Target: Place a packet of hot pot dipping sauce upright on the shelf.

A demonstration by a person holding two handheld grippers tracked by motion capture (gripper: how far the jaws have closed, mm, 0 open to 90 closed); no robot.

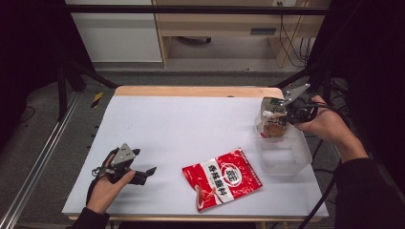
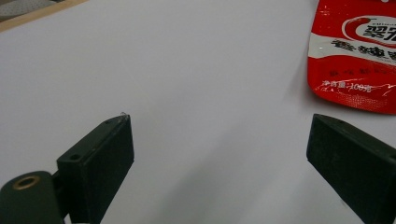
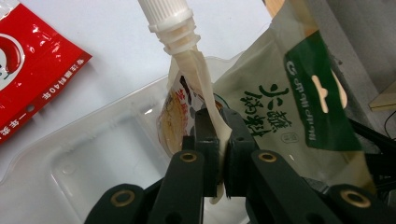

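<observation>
The cream-coloured spouted sauce pouch with a white ribbed cap (image 3: pixel 196 88) is hanging over the clear plastic tray (image 1: pixel 285 155) at the table's right edge, and your right gripper (image 3: pixel 218 140) is pinching its thin edge seam with the jaws closed nearly to touching. A second beige pouch with a green label (image 3: pixel 299 107) is pressing against it (whether the pads are also catching it, you cannot tell from here).

Risks, as judged: the grip is sitting on a narrow flap, so the pouch could be slipping out if you tilt or jerk; the spout is leaning out past the tray wall, so a release now might be dropping it across the rim. The light tray may also be sliding if bumped.

Your right hand (image 1: pixel 325 124) is reaching in from the right, gripper angled down over the tray. Your left gripper (image 1: pixel 145 172) is resting low on the white table (image 1: pixel 181 124), jaws standing wide apart and holding nothing, pointing toward the red foil packet with white lettering (image 1: pixel 222 177) lying flat nearby.
</observation>
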